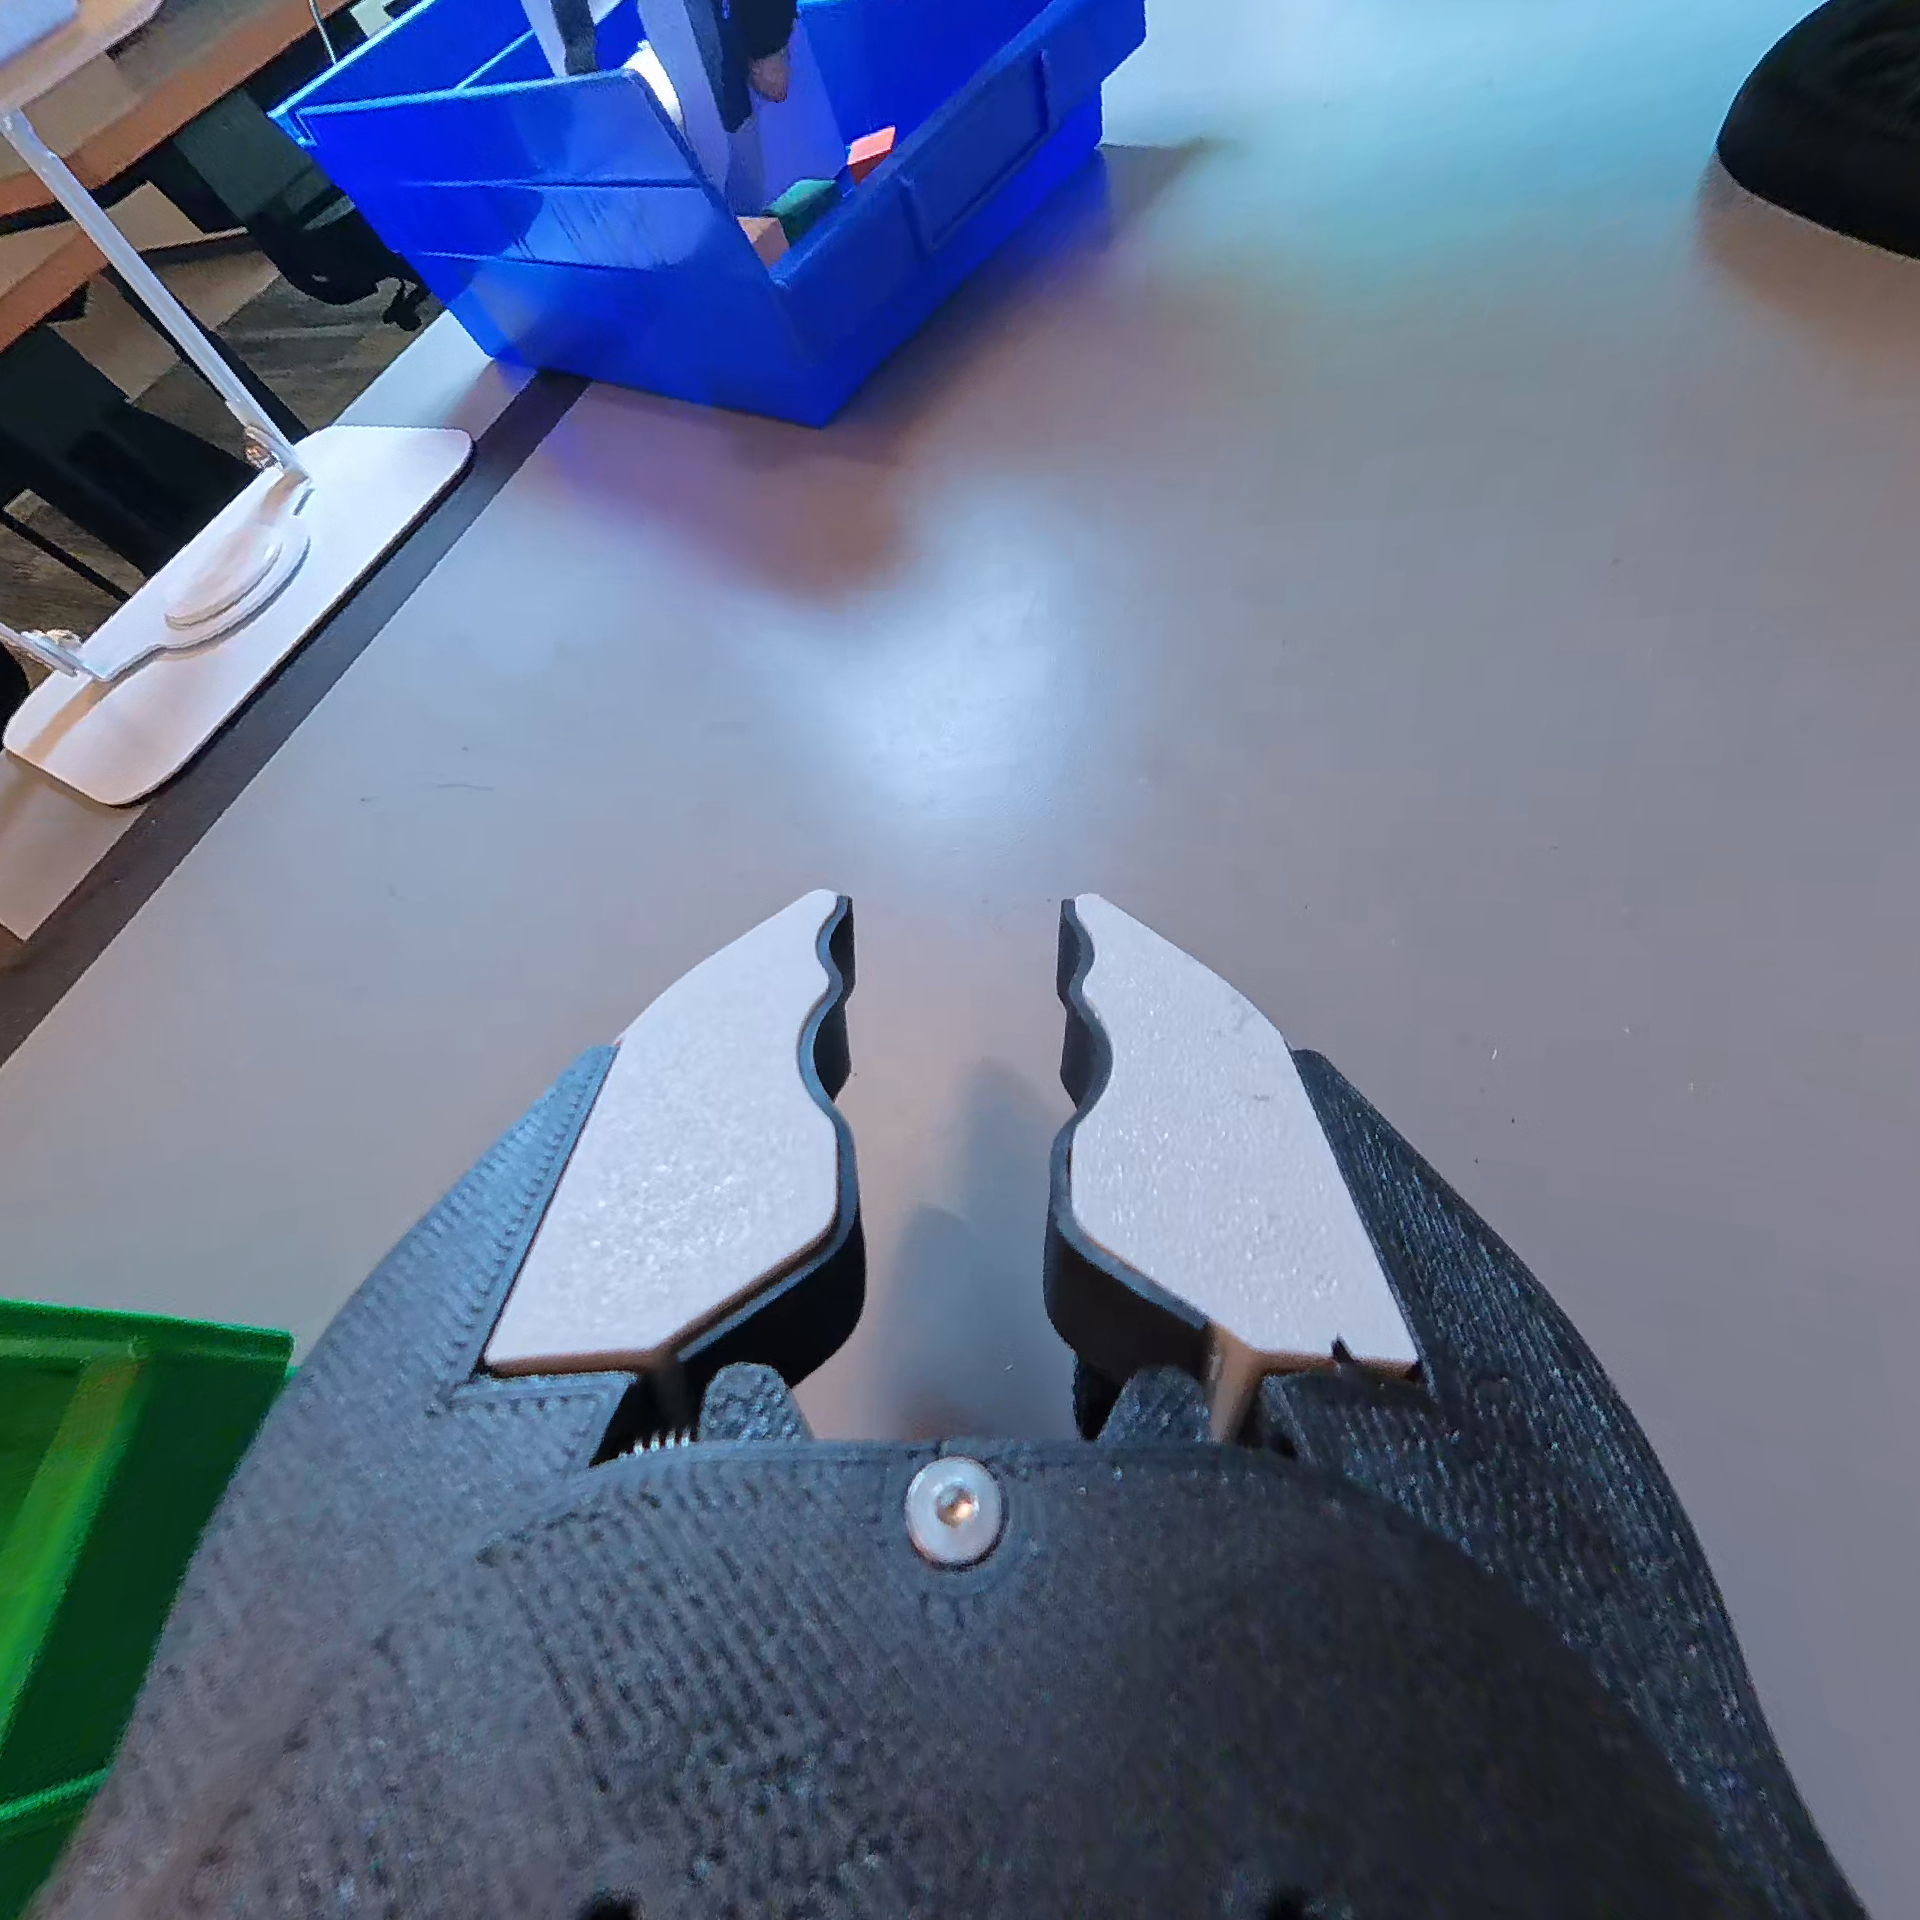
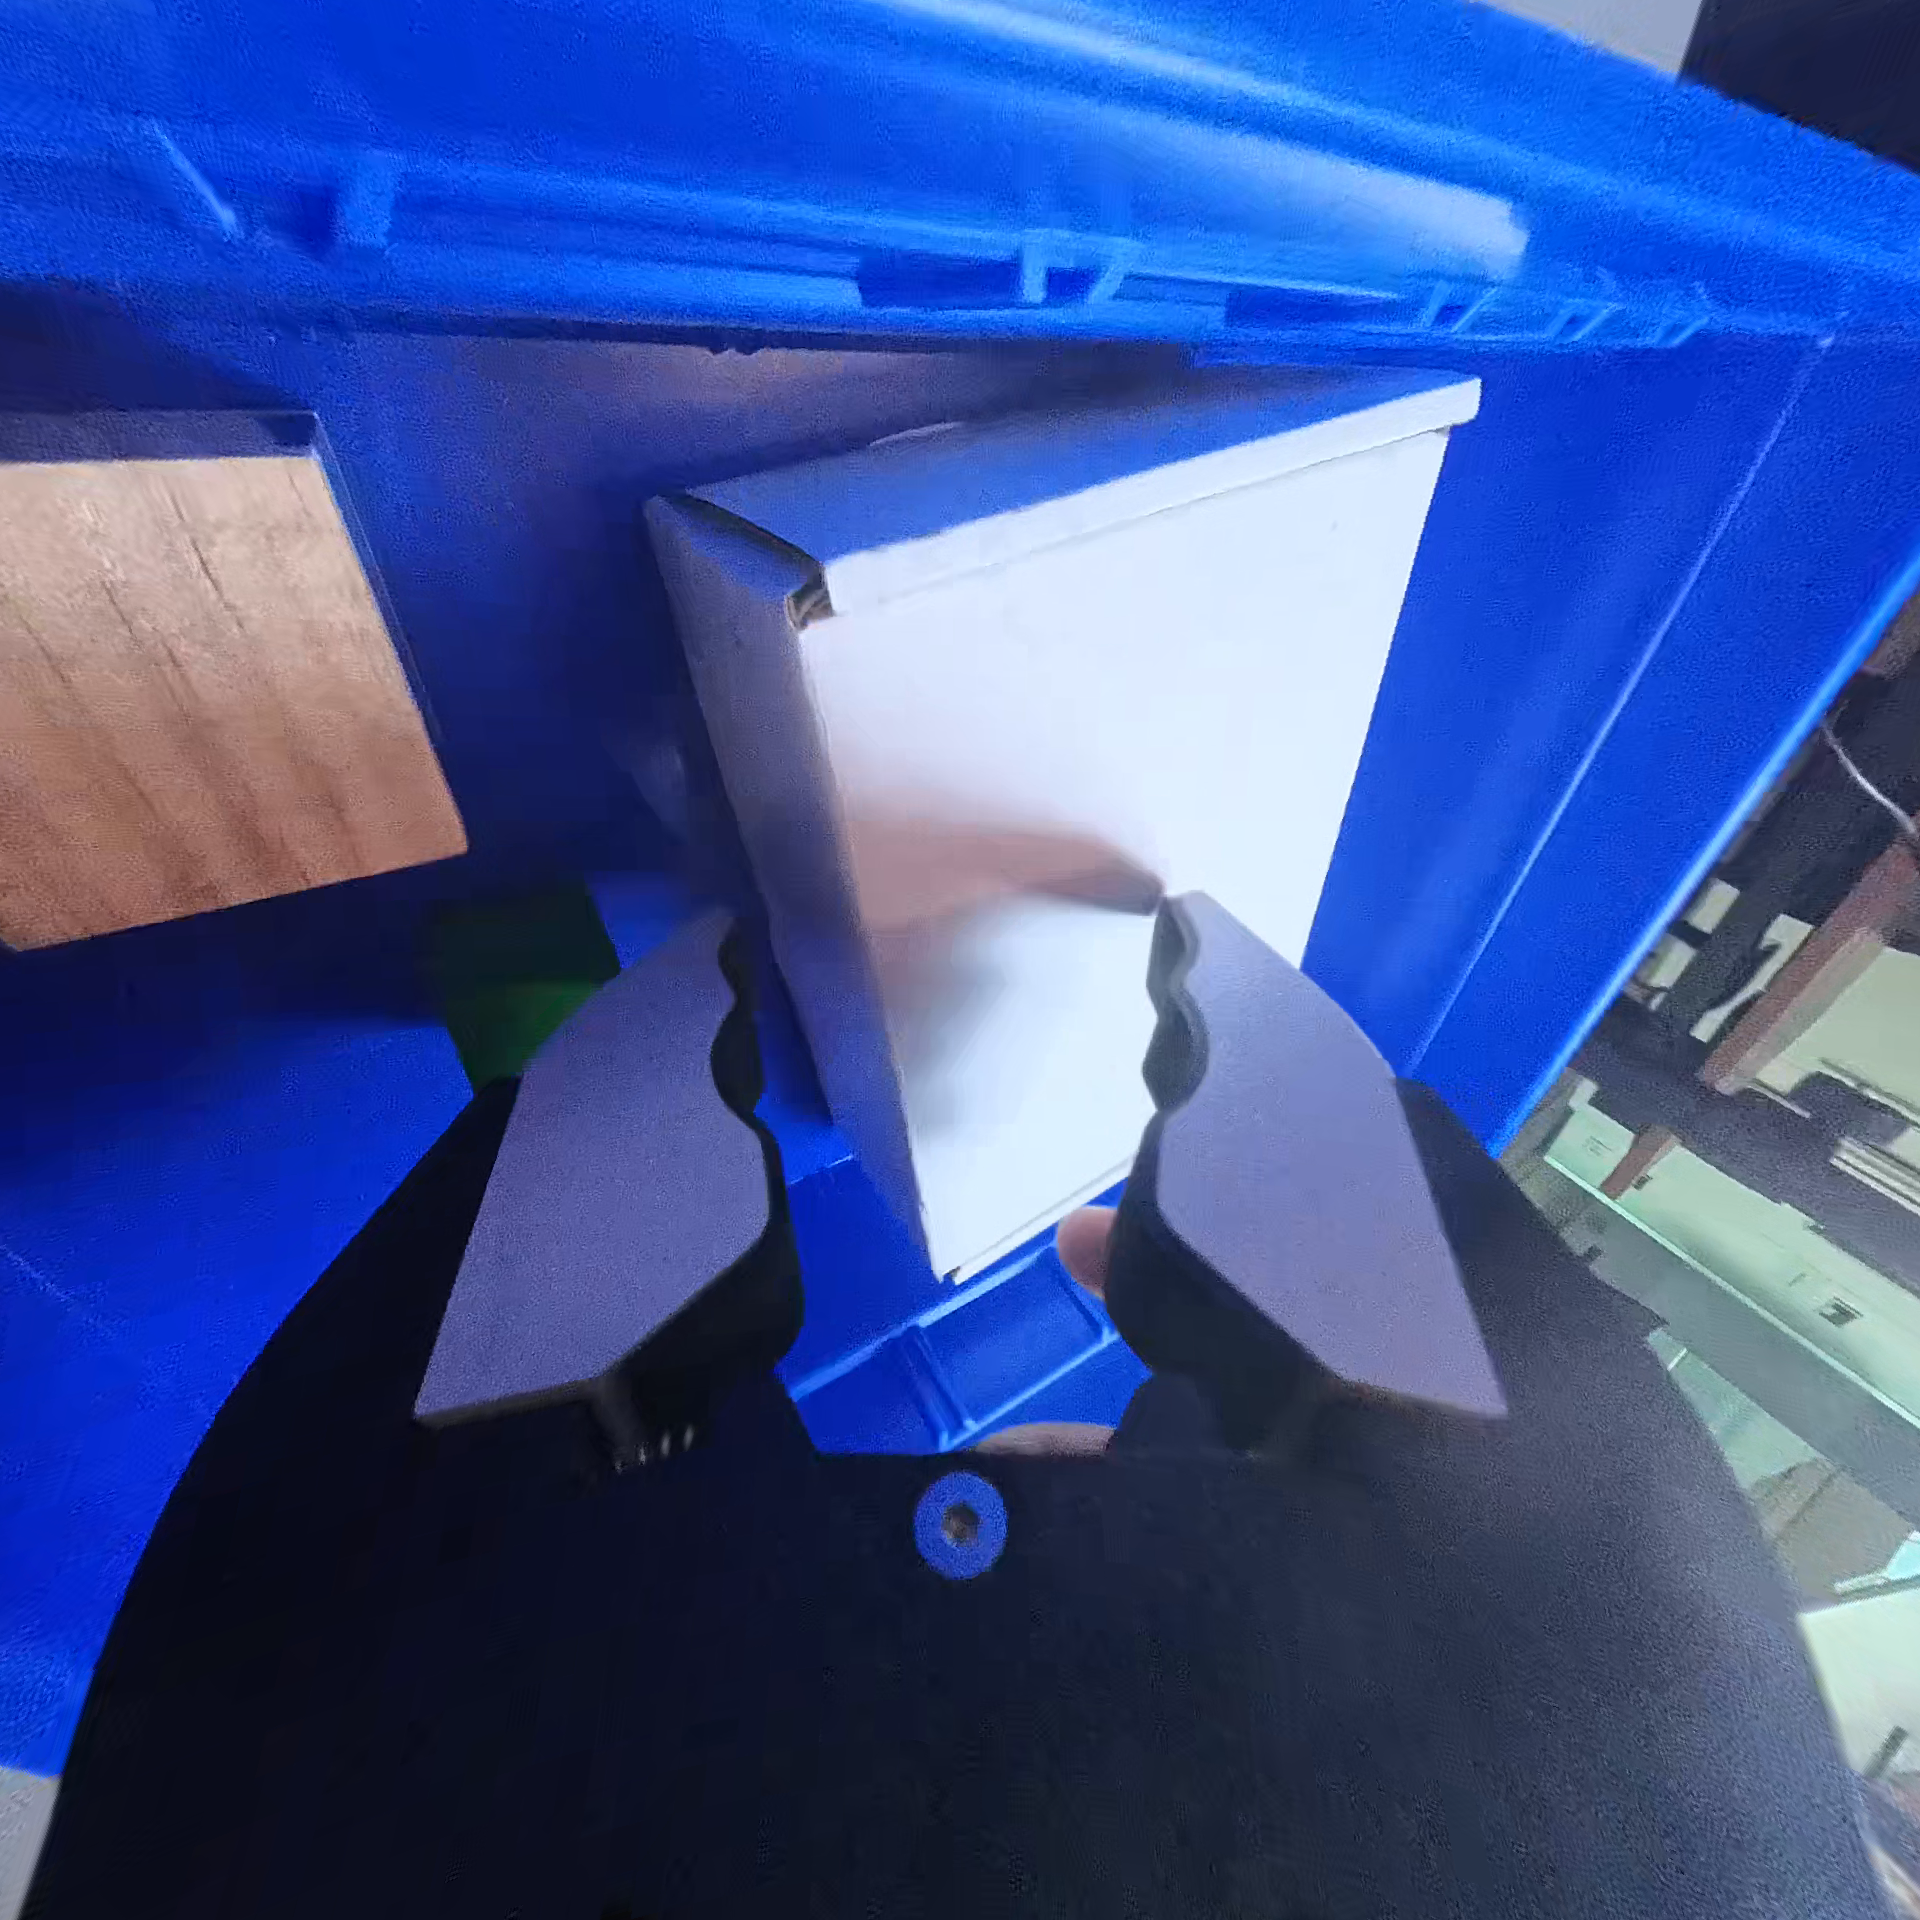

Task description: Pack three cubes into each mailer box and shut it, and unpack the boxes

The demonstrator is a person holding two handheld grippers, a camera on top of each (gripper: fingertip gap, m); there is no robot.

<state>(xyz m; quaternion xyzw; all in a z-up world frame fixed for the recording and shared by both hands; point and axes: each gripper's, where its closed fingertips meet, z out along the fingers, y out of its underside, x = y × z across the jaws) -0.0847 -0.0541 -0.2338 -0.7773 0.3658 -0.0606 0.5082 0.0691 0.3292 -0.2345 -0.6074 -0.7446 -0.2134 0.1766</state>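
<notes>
My right gripper (image 2: 951, 909) is inside the blue bin (image 2: 935, 156), its fingers spread wide around the lower corner of a closed white mailer box (image 2: 1122, 675) that stands tilted on edge against the bin wall. Whether the fingers touch it is unclear, as the box is blurred. A wooden cube (image 2: 208, 675) lies to its left and a green cube (image 2: 509, 977) shows behind my left finger. My left gripper (image 1: 956, 914) is open and empty over the grey table (image 1: 1247, 623). Far ahead of it is the blue bin (image 1: 623, 270), holding a red cube (image 1: 871, 154), a green cube (image 1: 805, 203), a wooden cube (image 1: 769, 237) and the white box (image 1: 686, 104).
A green bin (image 1: 94, 1455) sits at my left gripper's near left. A white stand base (image 1: 260, 582) rests at the table's left edge. A black rounded object (image 1: 1829, 125) lies at the far right. Past the bin's right wall there is floor and furniture (image 2: 1766, 1195). Some 40 cm of space lies between my two pairs of fingers.
</notes>
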